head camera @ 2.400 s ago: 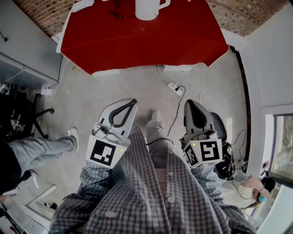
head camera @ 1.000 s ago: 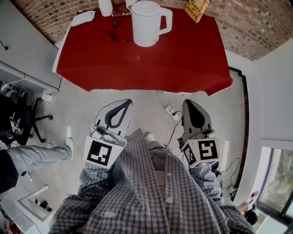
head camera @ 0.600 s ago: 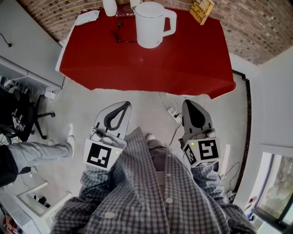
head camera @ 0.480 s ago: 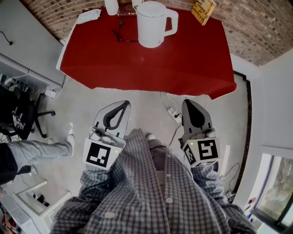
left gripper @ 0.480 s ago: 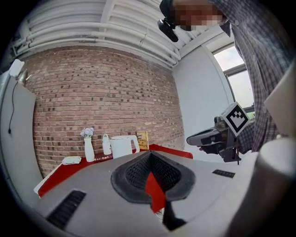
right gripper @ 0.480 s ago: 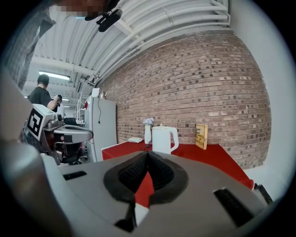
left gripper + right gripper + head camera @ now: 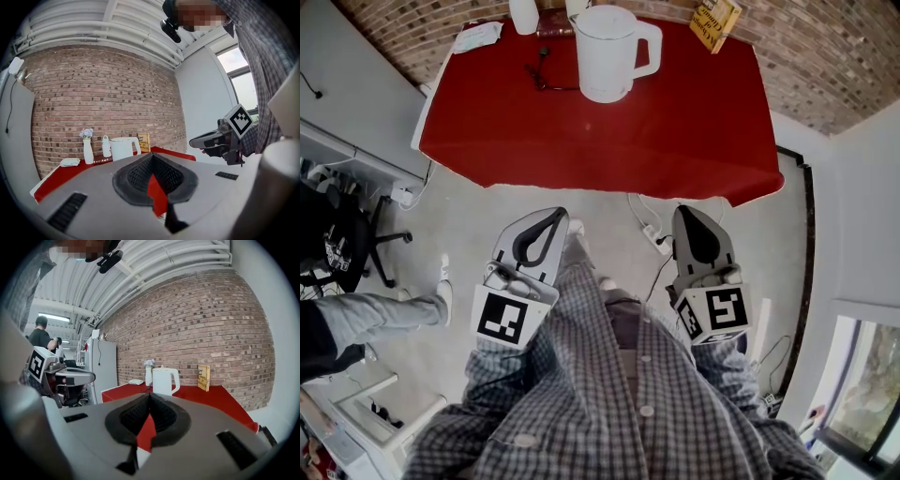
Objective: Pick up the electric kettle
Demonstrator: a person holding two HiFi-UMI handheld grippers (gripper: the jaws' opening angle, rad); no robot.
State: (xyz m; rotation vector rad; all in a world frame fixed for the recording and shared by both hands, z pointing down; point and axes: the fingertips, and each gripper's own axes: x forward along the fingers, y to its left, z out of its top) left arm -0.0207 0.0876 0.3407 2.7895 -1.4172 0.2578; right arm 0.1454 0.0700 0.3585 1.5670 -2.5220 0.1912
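Left gripper [image 7: 556, 215]: lower left of centre in the head view, over the floor, pointing toward the top of the frame. In the left gripper view its jaws are pressed together at the tips, with nothing between them.

Electric kettle [image 7: 603, 54]: stands upright at top centre of the head view, on the far part of the red table [image 7: 675, 122]. Its handle [image 7: 652, 47] sticks out to the right. It is well apart from both grippers, ahead of them and between their lines, with a band of tabletop and bare floor between.

Right gripper [image 7: 687, 211]: lower right of centre, also pointing up-frame. Jaws closed tip to tip, empty.

Judgement: the left gripper stands slightly nearer, but the handle faces the right gripper's side. Either must open and travel forward over the table edge.
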